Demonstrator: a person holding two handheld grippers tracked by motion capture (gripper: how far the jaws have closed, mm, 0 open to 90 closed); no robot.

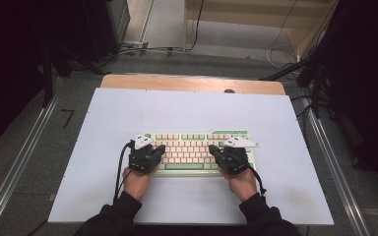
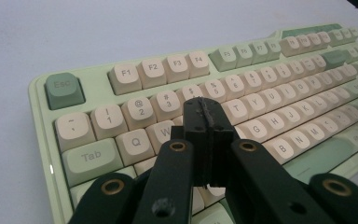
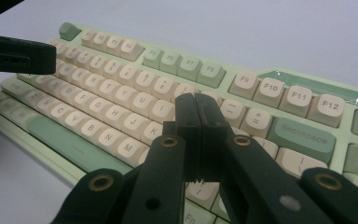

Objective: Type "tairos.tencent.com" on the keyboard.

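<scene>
Lying across the middle of the white table (image 1: 128,196), the pale green keyboard (image 1: 202,135) sits just ahead of your hands, long side toward you. Your left gripper (image 1: 160,149) hovers over its left-hand keys, jaws clenched on nothing, tips near the E key (image 2: 179,121). Your right gripper (image 1: 212,149), likewise clenched and empty, hangs above the right-hand keys

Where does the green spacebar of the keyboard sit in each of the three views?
High view: spacebar low centre, in the bottom key row between the two hands.
Left gripper view: lower right, beyond the shut left gripper.
Right gripper view: left of centre, beside the shut right gripper.
Shared landmark: the B and N keys just above it.
</scene>
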